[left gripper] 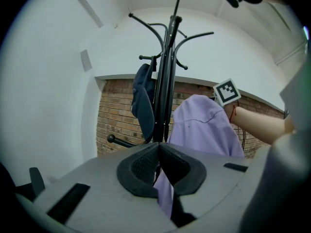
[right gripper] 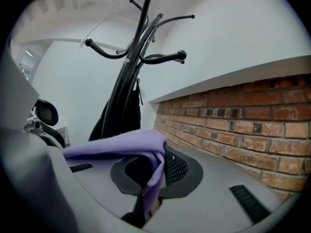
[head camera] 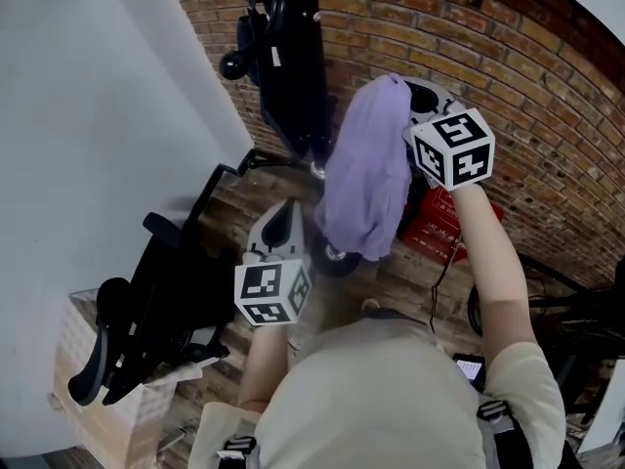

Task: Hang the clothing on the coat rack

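Observation:
A lilac garment hangs bunched between my two grippers in front of the black coat rack. My right gripper is shut on the garment's top edge, and the cloth drapes over its jaws. Lower down, my left gripper is shut on a lower fold, with lilac cloth pinched in the jaws. The rack's curved hooks rise just beyond the garment. A dark blue garment hangs on the rack, also visible in the right gripper view.
A white wall stands to the left and a brick wall runs behind the rack. A black office chair sits at lower left beside a light box. A red box lies on the floor under the right arm.

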`<control>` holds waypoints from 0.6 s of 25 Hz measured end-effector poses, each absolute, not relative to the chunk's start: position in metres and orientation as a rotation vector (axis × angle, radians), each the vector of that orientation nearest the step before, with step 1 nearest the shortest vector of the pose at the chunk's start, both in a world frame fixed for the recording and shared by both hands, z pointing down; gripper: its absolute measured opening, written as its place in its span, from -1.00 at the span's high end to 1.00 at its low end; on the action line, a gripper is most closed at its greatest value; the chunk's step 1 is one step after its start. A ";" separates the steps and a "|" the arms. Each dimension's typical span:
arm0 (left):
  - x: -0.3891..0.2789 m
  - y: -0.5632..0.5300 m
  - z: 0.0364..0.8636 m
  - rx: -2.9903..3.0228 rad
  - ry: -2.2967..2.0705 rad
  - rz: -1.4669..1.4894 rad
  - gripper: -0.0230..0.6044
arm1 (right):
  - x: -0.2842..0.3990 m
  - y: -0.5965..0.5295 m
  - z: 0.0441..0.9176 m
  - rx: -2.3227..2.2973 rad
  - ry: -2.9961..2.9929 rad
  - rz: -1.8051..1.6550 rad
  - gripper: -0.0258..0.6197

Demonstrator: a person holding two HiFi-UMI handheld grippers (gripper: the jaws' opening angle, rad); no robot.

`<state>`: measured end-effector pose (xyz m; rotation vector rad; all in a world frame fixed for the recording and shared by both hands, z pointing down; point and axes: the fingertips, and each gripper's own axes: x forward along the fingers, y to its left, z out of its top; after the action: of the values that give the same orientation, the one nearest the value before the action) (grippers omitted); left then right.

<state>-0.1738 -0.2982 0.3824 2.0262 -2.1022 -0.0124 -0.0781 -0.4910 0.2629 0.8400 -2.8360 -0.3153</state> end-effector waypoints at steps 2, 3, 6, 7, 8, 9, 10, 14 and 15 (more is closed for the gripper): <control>-0.170 -0.299 0.383 2.015 -2.111 -0.011 0.91 | -0.080 -0.499 0.272 0.823 -2.824 -0.301 0.86; -0.168 -0.300 0.383 2.010 -2.115 -0.010 0.91 | -0.081 -0.503 0.277 0.815 -2.818 -0.294 0.86; -0.164 -0.301 0.383 1.992 -2.132 -0.006 0.92 | -0.083 -0.514 0.291 0.792 -2.803 -0.267 0.86; -0.163 -0.302 0.383 1.986 -2.139 -0.005 0.92 | -0.084 -0.517 0.296 0.783 -2.799 -0.256 0.86; -0.162 -0.302 0.382 1.980 -2.146 -0.005 0.92 | -0.084 -0.520 0.301 0.774 -2.796 -0.246 0.86; -0.161 -0.303 0.382 1.974 -2.152 -0.006 0.92 | -0.085 -0.523 0.305 0.764 -2.792 -0.237 0.86; -0.160 -0.304 0.382 1.968 -2.157 -0.007 0.92 | -0.085 -0.525 0.310 0.754 -2.789 -0.229 0.86; -0.155 -0.306 0.385 1.939 -2.177 -0.004 0.91 | -0.089 -0.533 0.330 0.704 -2.776 -0.198 0.86; -0.154 -0.307 0.385 1.932 -2.182 -0.004 0.92 | -0.090 -0.534 0.336 0.689 -2.774 -0.189 0.86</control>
<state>-0.1542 -0.3070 0.3851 1.9316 -2.1817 -0.0040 -0.0899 -0.5342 0.3355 0.6888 -2.7743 -0.1892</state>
